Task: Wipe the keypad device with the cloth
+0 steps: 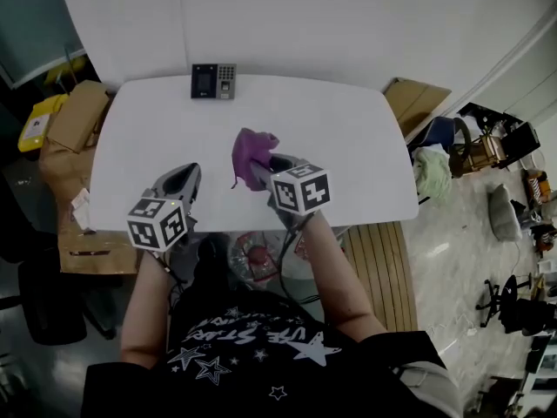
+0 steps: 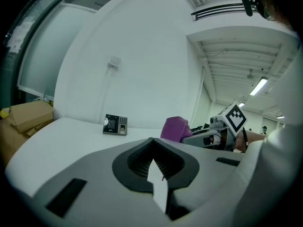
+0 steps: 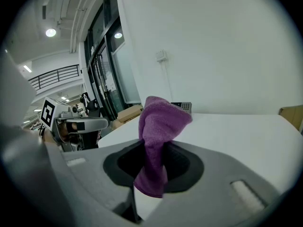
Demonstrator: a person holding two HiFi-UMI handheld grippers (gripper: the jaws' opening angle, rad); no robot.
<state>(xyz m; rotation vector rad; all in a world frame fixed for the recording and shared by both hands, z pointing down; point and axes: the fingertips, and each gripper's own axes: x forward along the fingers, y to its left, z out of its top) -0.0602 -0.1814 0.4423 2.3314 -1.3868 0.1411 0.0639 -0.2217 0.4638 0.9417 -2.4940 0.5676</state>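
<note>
Keypad (image 1: 213, 81): top centre, at the far edge of the white bench (image 1: 348, 146), before a white wall. Cloth (image 1: 251, 152): purple, mid-frame, bunched and pinched in the closed jaws of the right gripper (image 3: 152, 160), well short of the keypad. Left gripper (image 2: 154, 162): lower left, jaws together, nothing between them. Cardboard boxes (image 1: 74, 116) stand left of the bench; a cluttered floor (image 1: 487, 233) lies at right.

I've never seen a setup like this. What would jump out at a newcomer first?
The purple cloth stands out most, bunched upright and pinched in the right claw over the middle of the white table. Next comes the small keypad device, alone at the table's far edge. The left claw is shut on nothing above the near edge.
</note>
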